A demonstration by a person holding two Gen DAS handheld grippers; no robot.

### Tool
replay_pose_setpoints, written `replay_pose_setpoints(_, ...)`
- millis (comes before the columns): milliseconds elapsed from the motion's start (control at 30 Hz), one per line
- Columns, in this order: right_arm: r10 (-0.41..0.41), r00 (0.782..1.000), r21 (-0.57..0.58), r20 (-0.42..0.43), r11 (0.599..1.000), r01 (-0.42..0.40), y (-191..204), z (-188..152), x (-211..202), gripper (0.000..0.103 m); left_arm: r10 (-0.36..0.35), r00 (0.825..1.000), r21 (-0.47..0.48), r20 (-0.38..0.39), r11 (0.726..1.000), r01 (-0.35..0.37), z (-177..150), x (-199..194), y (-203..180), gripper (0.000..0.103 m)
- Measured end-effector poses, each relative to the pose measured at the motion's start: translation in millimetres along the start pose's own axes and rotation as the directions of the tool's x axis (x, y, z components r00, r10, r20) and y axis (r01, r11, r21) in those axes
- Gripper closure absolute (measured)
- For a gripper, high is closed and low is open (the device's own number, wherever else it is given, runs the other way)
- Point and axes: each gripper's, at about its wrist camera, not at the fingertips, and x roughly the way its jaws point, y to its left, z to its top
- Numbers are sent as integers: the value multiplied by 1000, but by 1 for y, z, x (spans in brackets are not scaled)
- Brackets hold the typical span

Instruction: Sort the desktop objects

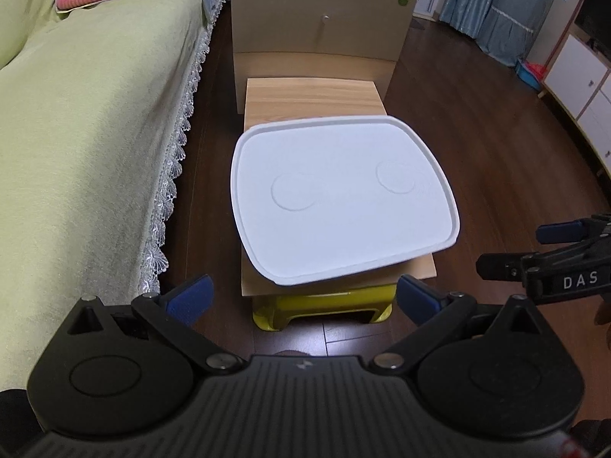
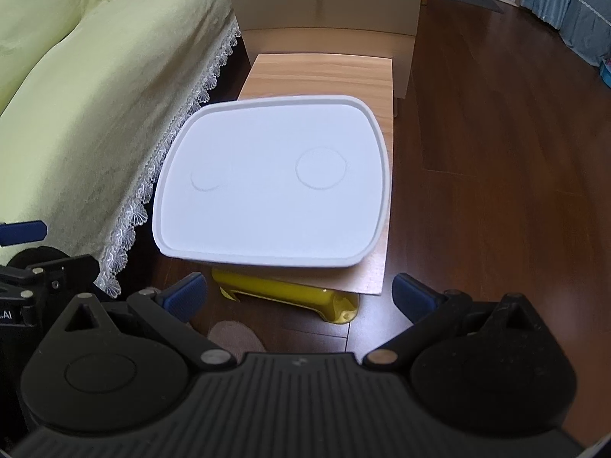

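Both tongs (image 1: 303, 299) (image 2: 299, 297) spread wide above tray (image 1: 343, 198)

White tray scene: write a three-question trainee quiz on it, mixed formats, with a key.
1. True or false: the white tray has objects lying on it.
2. Multiple choice: what holds up the wooden board under the tray? A. a yellow stool B. a cardboard box C. a stack of books
3. Fill in: the left gripper and the right gripper both have their jaws ____.

Key: 1. False, its surface is bare apart from two moulded circles. 2. A. 3. open, holding nothing.
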Motion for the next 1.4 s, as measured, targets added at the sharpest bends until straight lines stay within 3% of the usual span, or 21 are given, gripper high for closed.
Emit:
replay_pose_setpoints(567,-13,1000,-42,-21,999,12,-4,-23,6,1,32,999,-55,-11,998,-32,-16,3,-15,1)
replay_pose_setpoints(1400,-31,998,-29,-54,999,29,-19,-35,23,1,49,996,-13,-68,999,-50,-21,20,-29,1)
